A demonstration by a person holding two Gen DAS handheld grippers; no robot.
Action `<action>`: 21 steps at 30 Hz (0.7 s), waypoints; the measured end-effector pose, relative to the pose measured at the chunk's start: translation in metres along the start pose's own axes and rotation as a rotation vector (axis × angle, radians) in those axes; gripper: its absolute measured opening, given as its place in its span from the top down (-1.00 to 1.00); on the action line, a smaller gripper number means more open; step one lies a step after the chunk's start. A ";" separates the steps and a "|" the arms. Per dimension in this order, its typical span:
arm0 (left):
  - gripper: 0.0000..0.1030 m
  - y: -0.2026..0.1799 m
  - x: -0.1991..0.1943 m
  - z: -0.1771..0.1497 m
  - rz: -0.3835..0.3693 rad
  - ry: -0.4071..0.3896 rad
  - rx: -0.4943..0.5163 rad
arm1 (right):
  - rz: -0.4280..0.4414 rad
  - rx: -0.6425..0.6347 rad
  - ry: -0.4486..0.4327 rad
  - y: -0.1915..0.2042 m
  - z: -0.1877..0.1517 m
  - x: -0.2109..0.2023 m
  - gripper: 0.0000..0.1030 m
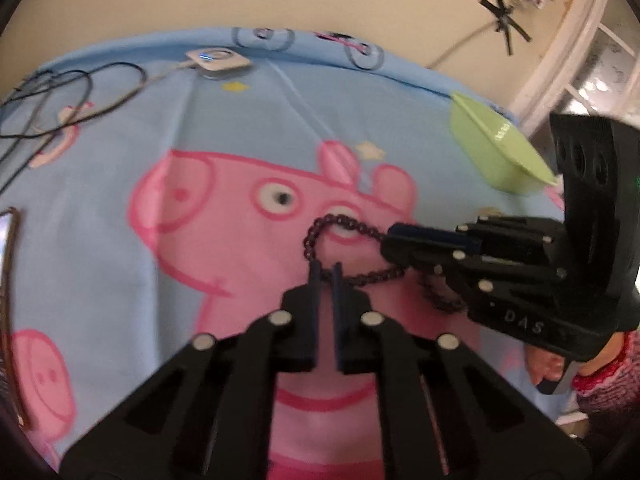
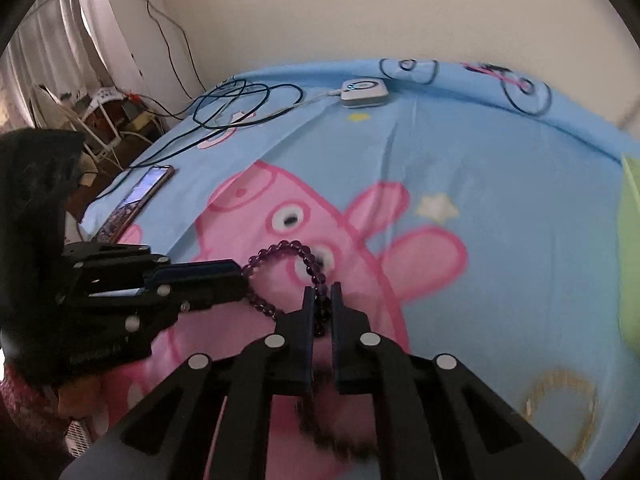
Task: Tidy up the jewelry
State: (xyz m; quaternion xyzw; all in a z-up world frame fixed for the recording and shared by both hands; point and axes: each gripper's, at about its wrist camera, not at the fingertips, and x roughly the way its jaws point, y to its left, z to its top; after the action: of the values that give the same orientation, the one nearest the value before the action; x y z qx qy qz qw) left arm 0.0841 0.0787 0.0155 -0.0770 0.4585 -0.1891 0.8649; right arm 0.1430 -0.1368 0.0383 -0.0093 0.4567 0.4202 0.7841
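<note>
Likely light and limp: purple bead bracelet strung on cord, beads glossy, probably slippery; best pinched across a bead, not between beads. It hangs in a loop just over the Peppa Pig bedsheet, stretched between both tongs. Left gripper narrow, closed on the strand; right gripper likewise.

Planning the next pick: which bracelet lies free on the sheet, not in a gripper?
The gold-coloured loop, lying alone on the blue sheet. The purple bead bracelet is pinched by both the left gripper and the right gripper.
</note>
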 end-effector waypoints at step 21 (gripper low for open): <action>0.99 -0.184 0.030 0.109 -0.193 -0.058 0.330 | -0.067 0.215 -0.415 -0.131 0.012 -0.194 1.00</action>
State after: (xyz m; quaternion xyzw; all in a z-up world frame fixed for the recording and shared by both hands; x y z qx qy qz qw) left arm 0.1417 -0.1064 0.1110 0.0166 0.3869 -0.3416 0.8564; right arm 0.1942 -0.3431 0.1371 0.1455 0.3274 0.3358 0.8712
